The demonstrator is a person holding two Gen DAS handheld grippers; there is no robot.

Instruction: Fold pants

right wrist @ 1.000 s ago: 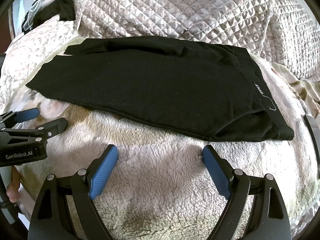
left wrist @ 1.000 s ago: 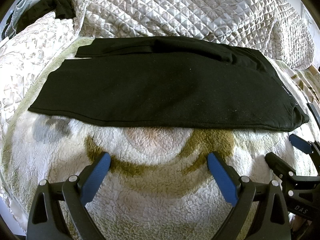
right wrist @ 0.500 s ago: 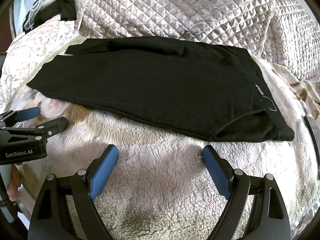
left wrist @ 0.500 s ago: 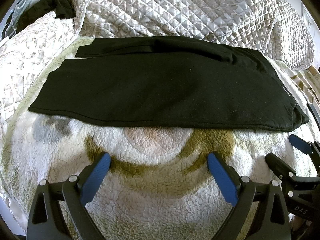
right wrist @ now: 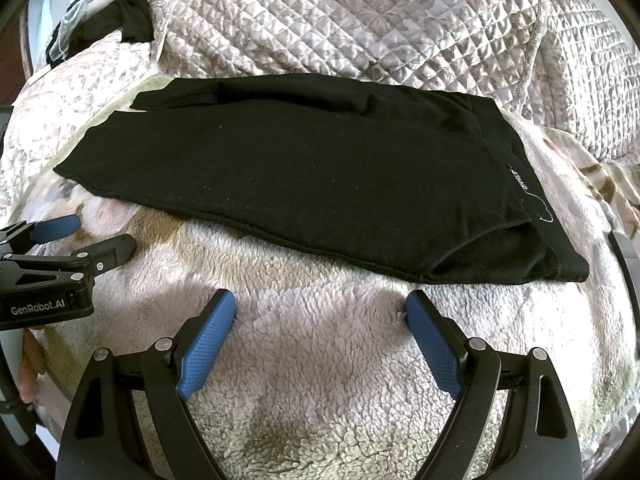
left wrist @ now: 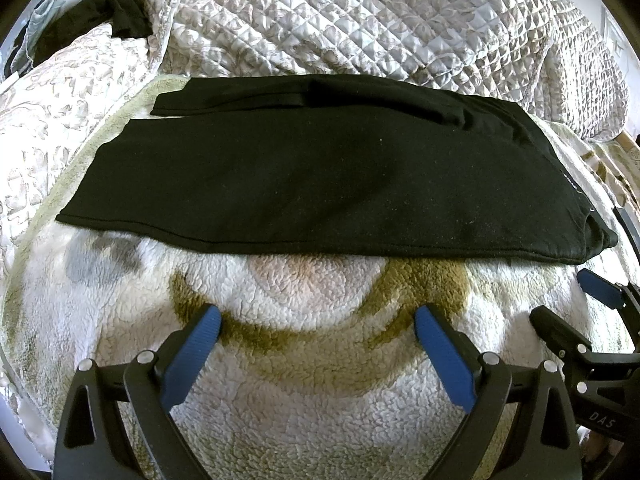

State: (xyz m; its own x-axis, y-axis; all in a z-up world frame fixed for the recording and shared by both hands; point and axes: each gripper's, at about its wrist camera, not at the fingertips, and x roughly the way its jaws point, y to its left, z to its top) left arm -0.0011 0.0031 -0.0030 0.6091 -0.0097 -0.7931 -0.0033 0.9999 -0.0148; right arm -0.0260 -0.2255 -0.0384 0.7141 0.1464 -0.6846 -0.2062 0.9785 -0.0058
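Note:
Black pants lie flat on a fluffy blanket, folded lengthwise, leg ends at the left, waistband at the right. They also show in the right wrist view, where white print marks the waistband. My left gripper is open and empty, a short way in front of the pants' near edge. My right gripper is open and empty, near the pants' near edge toward the waistband. Each gripper shows in the other's view, the right gripper at the far right and the left gripper at the far left.
The fluffy white and olive blanket covers the bed. A quilted bedspread rises behind the pants. Dark clothes hang at the back left. A patterned pillow lies at the left.

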